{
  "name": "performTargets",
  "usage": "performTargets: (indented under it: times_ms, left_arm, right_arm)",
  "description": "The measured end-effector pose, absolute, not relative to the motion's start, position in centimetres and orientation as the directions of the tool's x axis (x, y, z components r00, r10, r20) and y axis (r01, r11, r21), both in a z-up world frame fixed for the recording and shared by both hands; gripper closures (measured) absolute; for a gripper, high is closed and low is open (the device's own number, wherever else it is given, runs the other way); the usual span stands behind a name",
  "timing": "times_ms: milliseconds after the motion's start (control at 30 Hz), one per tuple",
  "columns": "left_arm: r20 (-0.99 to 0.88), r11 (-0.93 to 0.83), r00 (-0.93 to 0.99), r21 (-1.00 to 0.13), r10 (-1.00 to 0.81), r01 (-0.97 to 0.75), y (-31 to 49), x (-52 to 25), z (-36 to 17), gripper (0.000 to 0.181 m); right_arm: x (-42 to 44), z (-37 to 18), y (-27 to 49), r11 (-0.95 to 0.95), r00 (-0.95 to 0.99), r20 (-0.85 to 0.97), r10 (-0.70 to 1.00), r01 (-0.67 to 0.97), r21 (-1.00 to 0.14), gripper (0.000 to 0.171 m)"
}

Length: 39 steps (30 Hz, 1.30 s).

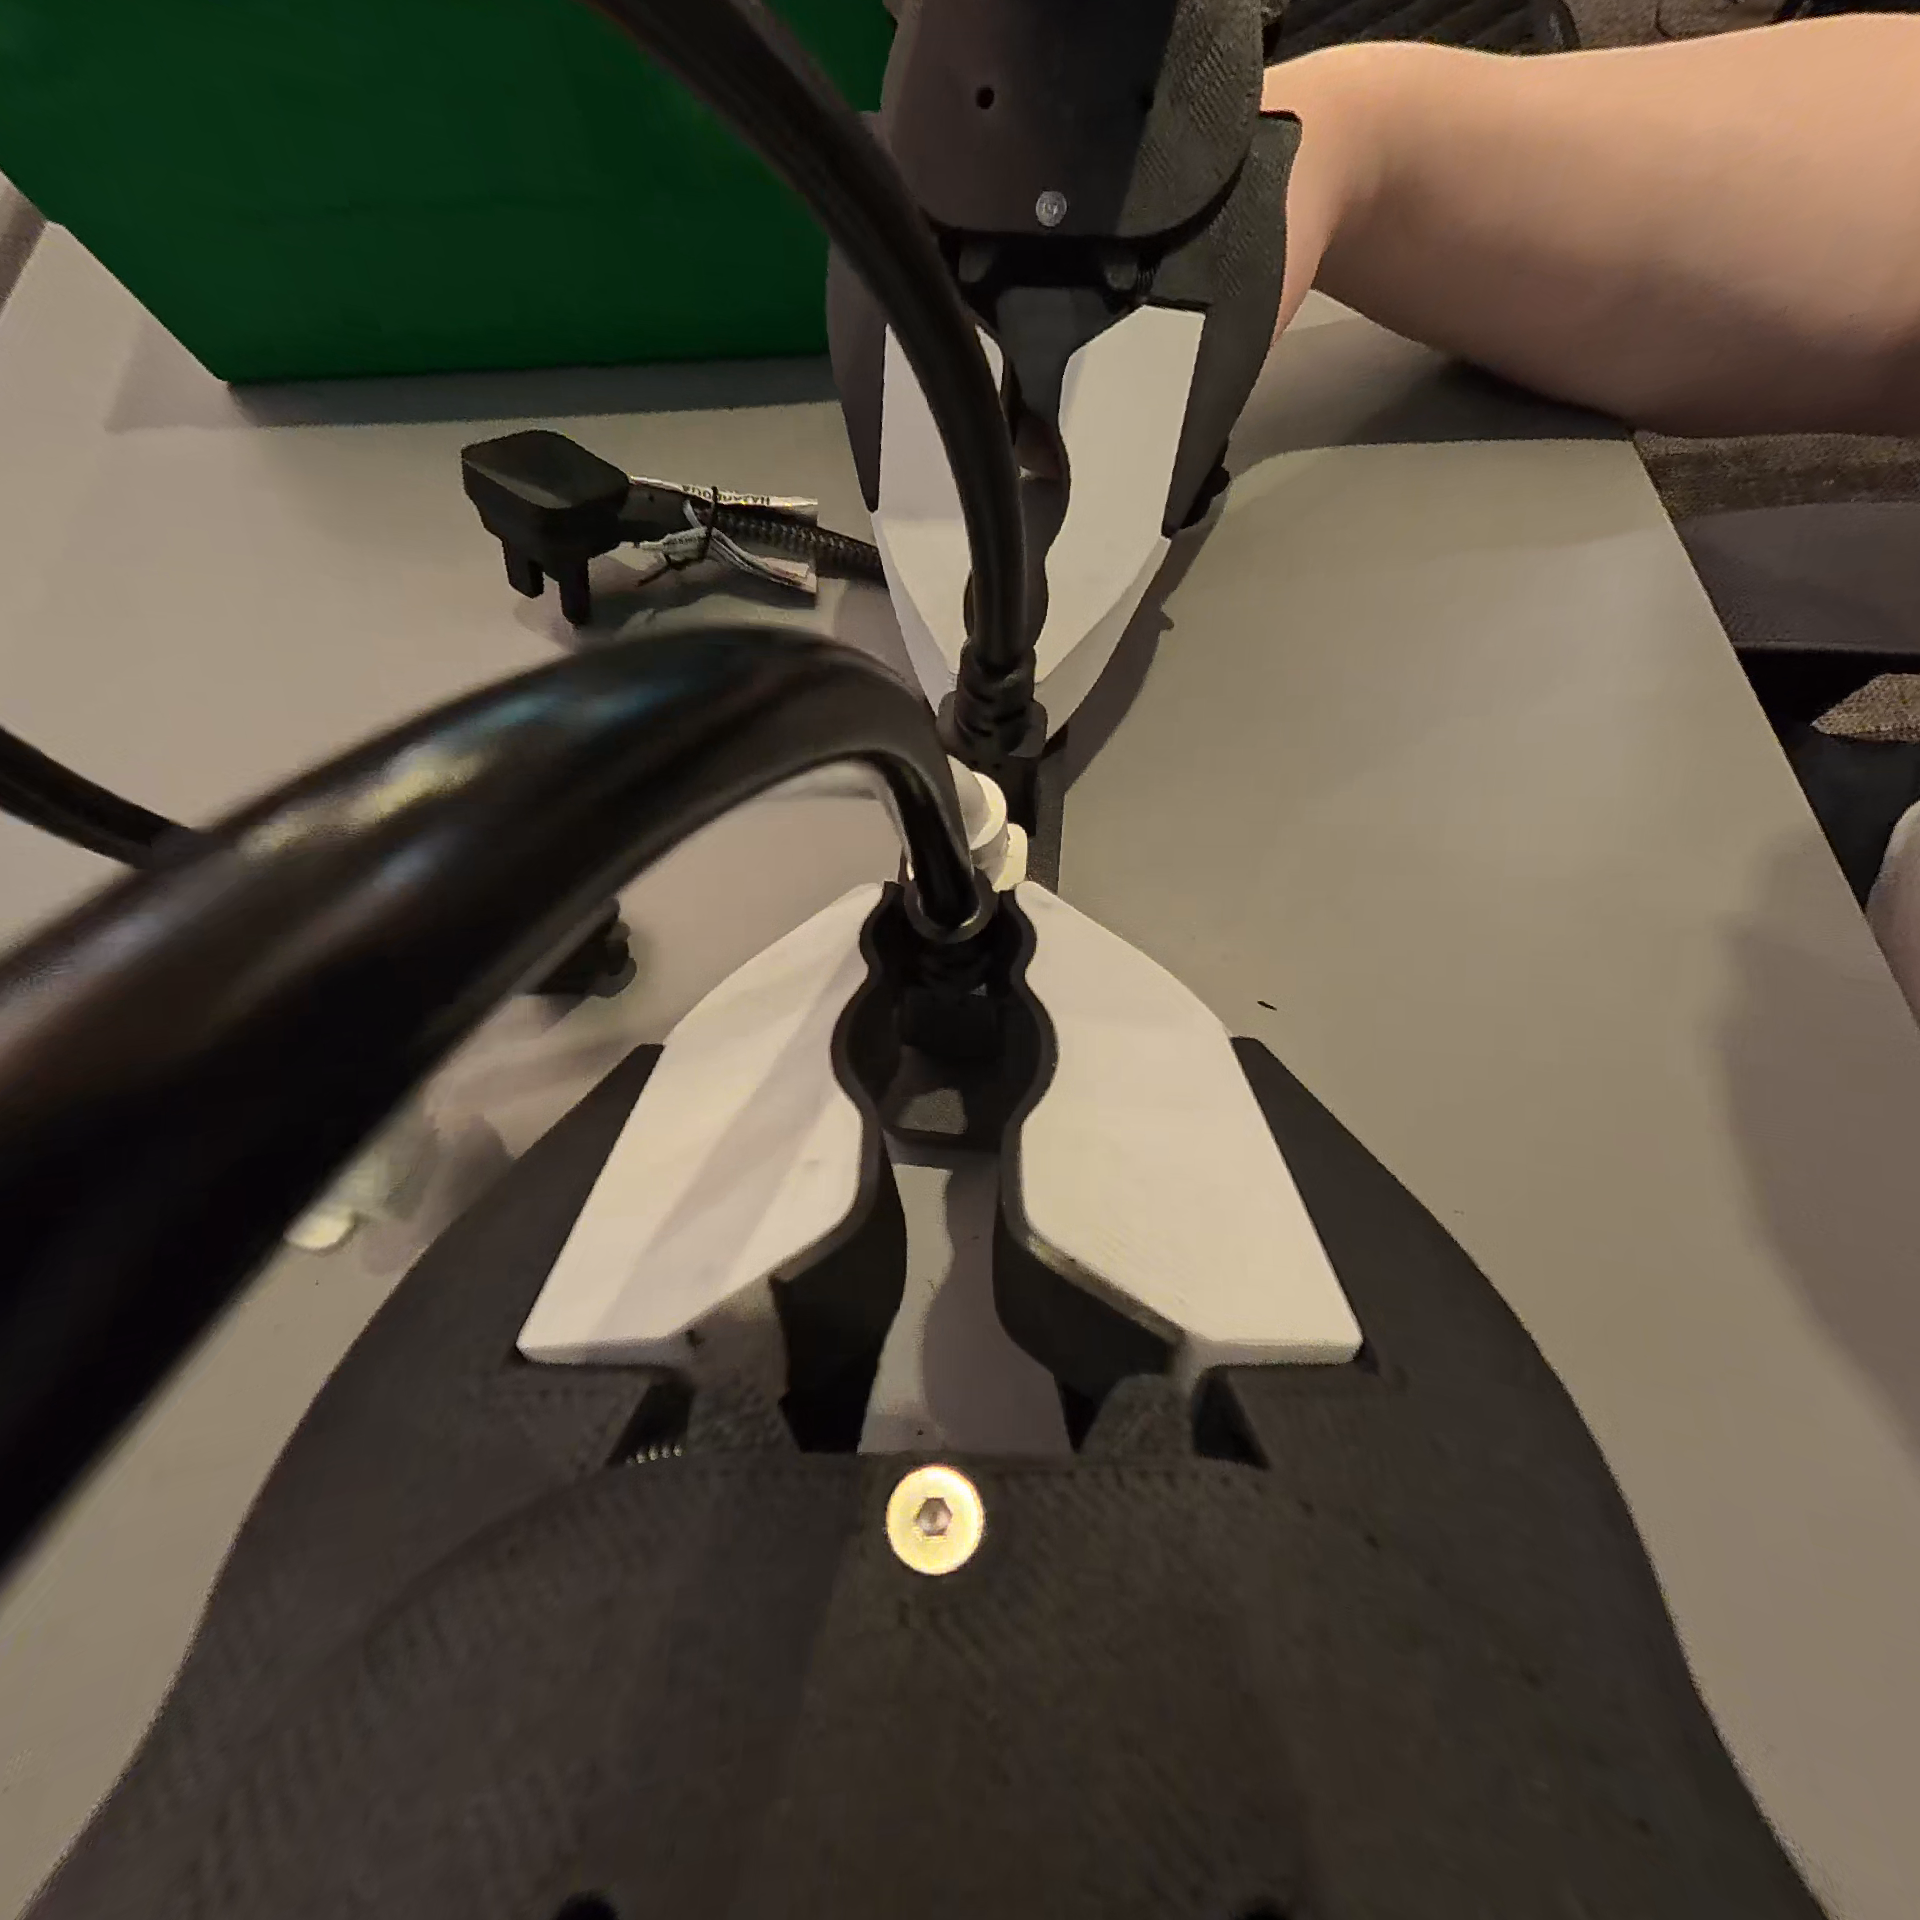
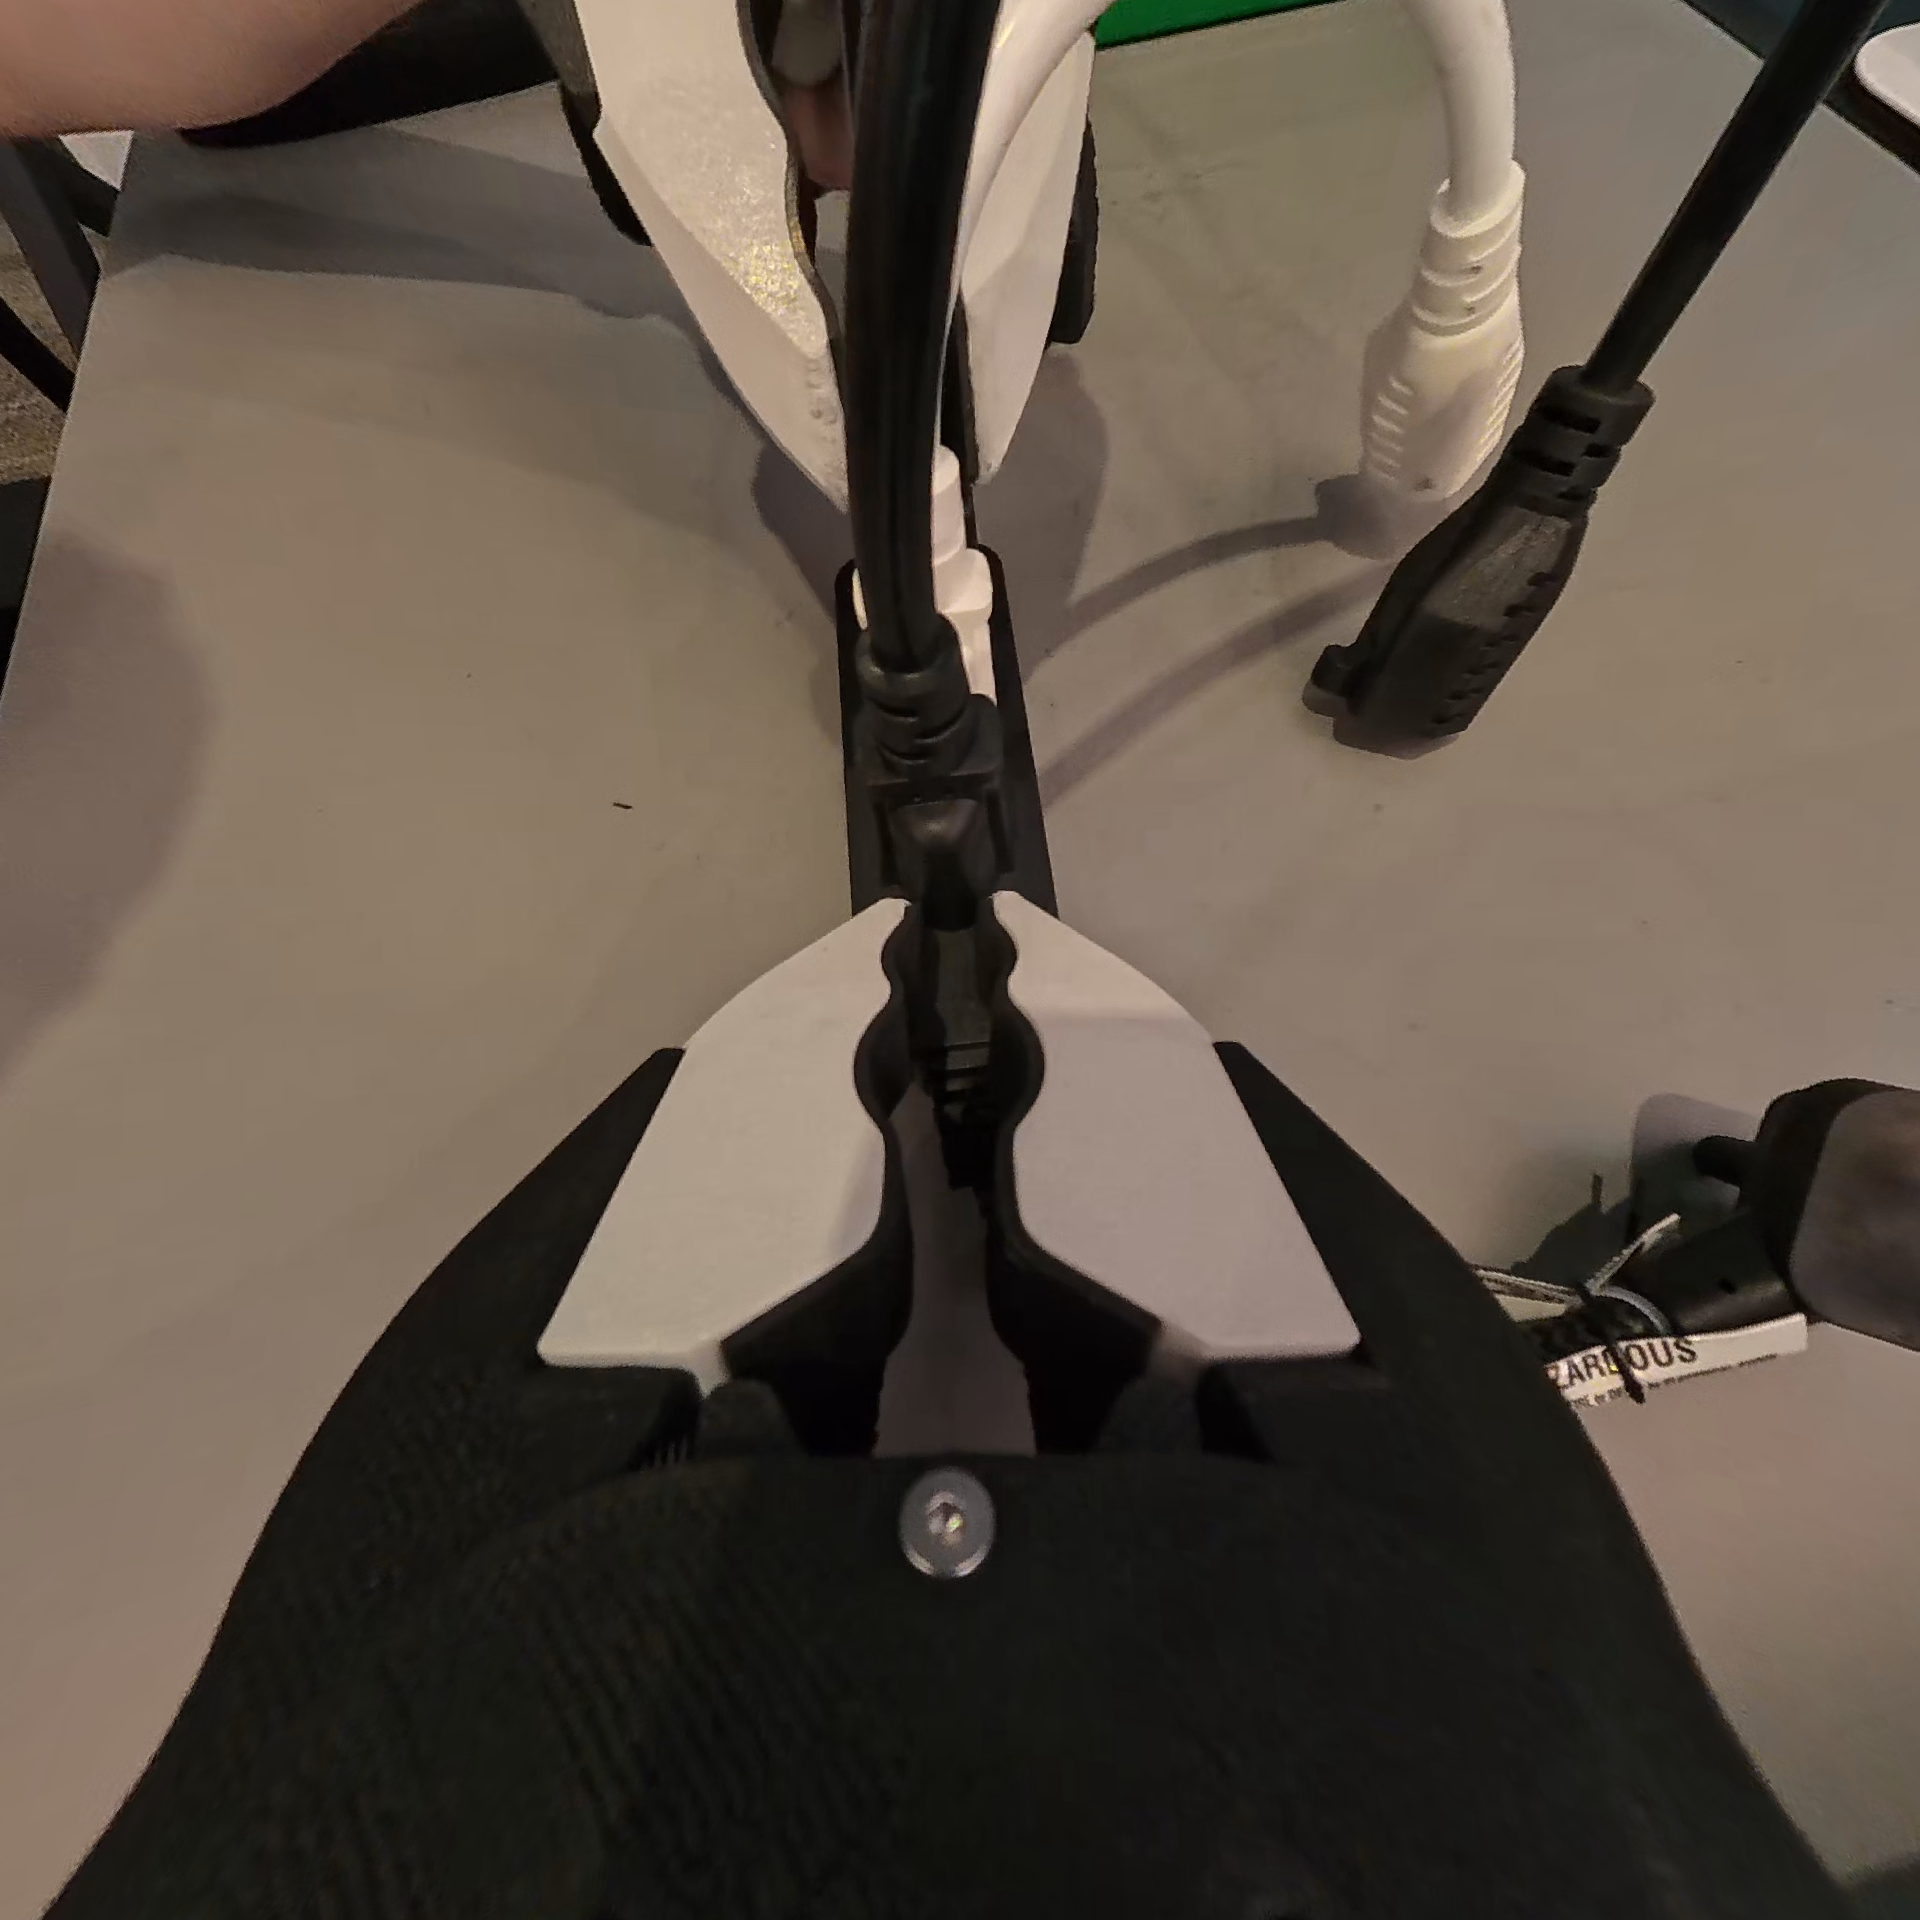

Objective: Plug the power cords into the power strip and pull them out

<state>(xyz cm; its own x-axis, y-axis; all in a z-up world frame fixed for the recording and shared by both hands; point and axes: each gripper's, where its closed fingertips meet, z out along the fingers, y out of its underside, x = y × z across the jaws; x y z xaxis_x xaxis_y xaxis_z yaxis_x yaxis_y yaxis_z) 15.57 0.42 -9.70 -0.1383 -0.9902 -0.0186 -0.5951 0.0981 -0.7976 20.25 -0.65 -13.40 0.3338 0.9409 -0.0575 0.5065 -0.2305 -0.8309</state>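
A narrow black power strip (image 2: 1023,790) lies on the grey table between my two grippers, which face each other. My left gripper (image 1: 945,906) is shut on the neck of a black plug (image 1: 935,1091) on the strip, and its thick black cord (image 1: 468,831) arcs off to the left. Beyond it stand a white plug (image 1: 992,831) and a second black plug (image 1: 995,717); both also show in the right wrist view (image 2: 961,566) (image 2: 925,738). My right gripper (image 2: 951,912) is shut on a black ribbed cord end (image 2: 958,1023) at the strip's near end. Whether the plugs are fully seated is hidden.
A loose black three-pin plug with paper tags (image 1: 540,499) lies left of the strip. A white connector (image 2: 1444,343) and a black connector (image 2: 1475,582) rest on the table (image 1: 1403,831). A green box (image 1: 416,187) stands at the back. A person's arm (image 1: 1610,208) rests at the table's edge. About 7 centimetres separates my left fingertips from my right. It is some 10 centimetres from my left tips to the black connector (image 2: 1475,582).
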Motion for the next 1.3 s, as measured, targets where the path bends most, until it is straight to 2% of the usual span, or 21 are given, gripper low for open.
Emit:
performTargets:
  times_ms: [267,633,933,1133,1300]
  left_arm:
    - [0.0,0.06,-0.121,-0.866,-0.993,-0.496,0.34,15.63,-9.69,0.164]
    - [0.01,0.044,-0.116,-0.892,-0.993,-0.45,0.38,15.2,-9.63,0.163]
    - [-0.006,0.061,-0.115,-0.871,-0.993,-0.487,0.27,15.49,-9.74,0.163]
    - [0.008,0.04,-0.109,-0.902,-0.994,-0.431,0.29,15.19,-9.64,0.164]
    - [-0.066,0.108,-0.098,-0.844,-0.993,-0.526,0.4,15.33,-9.45,0.166]
  right_arm:
    - [20.24,-13.4,-0.65,-0.224,0.334,-0.049,0.941,0.511,-0.83,0.159]
    - [20.16,-13.42,-0.8,-0.212,0.328,-0.036,0.944,0.519,-0.828,0.159]
    - [20.18,-13.41,-0.81,-0.207,0.328,-0.027,0.944,0.527,-0.824,0.159]
    - [20.16,-13.42,-0.92,-0.204,0.325,-0.027,0.945,0.524,-0.827,0.159]
    - [20.19,-13.39,-0.88,-0.202,0.323,-0.025,0.946,0.529,-0.824,0.159]
